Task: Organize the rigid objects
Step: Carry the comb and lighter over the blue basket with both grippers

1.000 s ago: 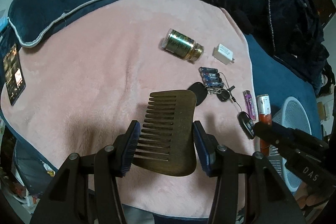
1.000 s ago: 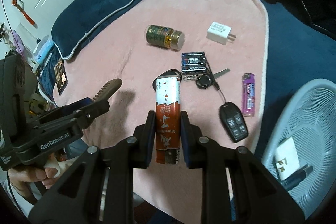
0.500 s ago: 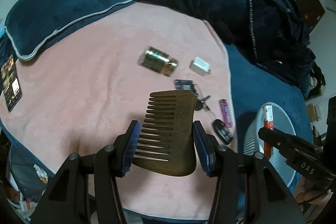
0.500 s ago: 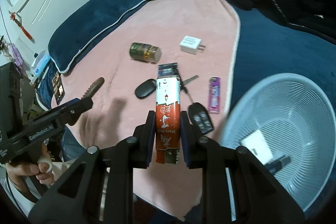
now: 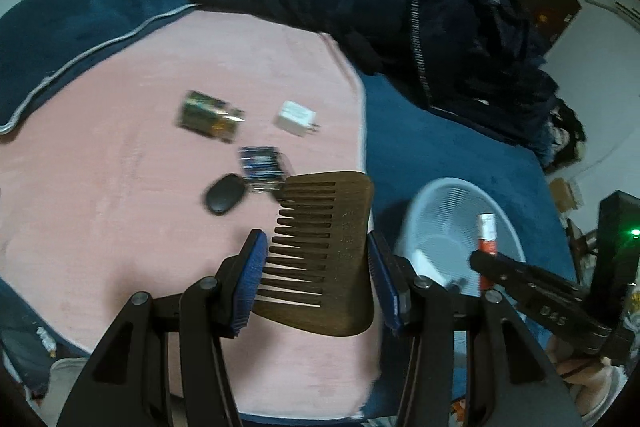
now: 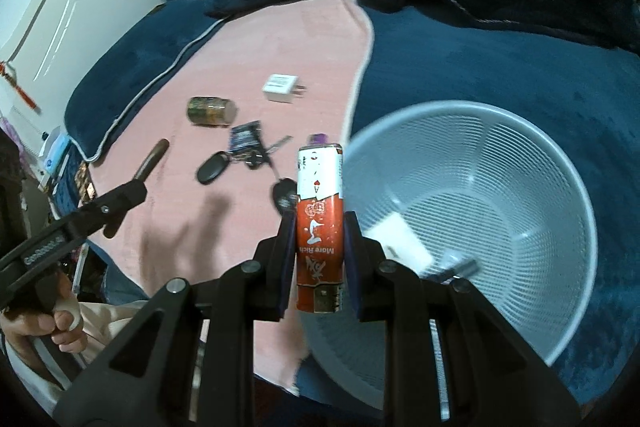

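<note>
My left gripper (image 5: pixel 314 259) is shut on a dark wooden comb (image 5: pixel 322 251) and holds it above the pink blanket's right edge. My right gripper (image 6: pixel 319 235) is shut on a red and white lighter (image 6: pixel 320 211), held over the left rim of a white mesh basket (image 6: pixel 520 195). The basket also shows in the left wrist view (image 5: pixel 444 215), with the right gripper (image 5: pixel 486 259) over it. The basket holds a white block (image 6: pixel 396 239) and a small metal piece (image 6: pixel 460 263).
On the pink blanket (image 5: pixel 120 187) lie a green-gold jar (image 5: pixel 208 117), a white charger (image 5: pixel 296 117), a battery pack (image 5: pixel 262 165), a black oval fob (image 5: pixel 224 193), keys (image 6: pixel 260 155), a car key (image 6: pixel 284 193) and a purple lighter (image 6: pixel 318 138). Dark bedding (image 5: pixel 400 7) is piled behind.
Both grippers have swung right with their loads. The right gripper with the lighter has moved from over the blanket to over the basket rim. The comb now hangs near the blanket's right edge.
</note>
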The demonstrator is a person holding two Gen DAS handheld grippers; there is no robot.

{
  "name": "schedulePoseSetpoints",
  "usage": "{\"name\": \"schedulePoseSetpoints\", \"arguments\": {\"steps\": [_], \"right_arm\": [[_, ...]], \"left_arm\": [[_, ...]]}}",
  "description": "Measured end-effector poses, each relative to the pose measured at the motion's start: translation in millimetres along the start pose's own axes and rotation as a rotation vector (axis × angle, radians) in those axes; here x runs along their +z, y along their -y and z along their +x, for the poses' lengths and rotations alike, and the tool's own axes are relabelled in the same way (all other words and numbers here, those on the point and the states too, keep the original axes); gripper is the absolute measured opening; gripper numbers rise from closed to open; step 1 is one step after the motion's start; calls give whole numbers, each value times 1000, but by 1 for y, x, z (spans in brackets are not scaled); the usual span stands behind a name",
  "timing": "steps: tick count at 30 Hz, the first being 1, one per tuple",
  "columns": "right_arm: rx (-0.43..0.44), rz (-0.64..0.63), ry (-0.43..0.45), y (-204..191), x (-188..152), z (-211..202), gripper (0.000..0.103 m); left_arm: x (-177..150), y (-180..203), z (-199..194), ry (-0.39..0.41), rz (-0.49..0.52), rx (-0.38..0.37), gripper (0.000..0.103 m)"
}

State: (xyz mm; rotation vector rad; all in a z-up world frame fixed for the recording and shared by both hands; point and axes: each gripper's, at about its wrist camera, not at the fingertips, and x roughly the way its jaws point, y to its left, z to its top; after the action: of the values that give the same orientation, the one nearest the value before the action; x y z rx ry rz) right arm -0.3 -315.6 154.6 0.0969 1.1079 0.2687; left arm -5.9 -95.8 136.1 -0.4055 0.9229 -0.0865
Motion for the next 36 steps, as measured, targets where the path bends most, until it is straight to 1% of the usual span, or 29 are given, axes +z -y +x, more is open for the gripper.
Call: {"name": "schedulePoseSetpoints", "arguments": {"steps": [7,10,15,23,36], "right_arm": [[-60,68,-18,46,-9,-5,23],[-78,100,-26,64,-15,-9,23],[-100,136,-34,84,-22,-15,23],[-104,162,-41,97,-28,-16,23],[-105,211,-42,118,-30,-16,23]], "left_arm": [[-12,62,29,-72,121,-64,53],[-17,86,36,-90,178,-90,53],[-23,120,49,-119,247,-127,53],[-30,147,67,-159,301,-139,53],[-27,178,87,-183,354,-146,53]]}}
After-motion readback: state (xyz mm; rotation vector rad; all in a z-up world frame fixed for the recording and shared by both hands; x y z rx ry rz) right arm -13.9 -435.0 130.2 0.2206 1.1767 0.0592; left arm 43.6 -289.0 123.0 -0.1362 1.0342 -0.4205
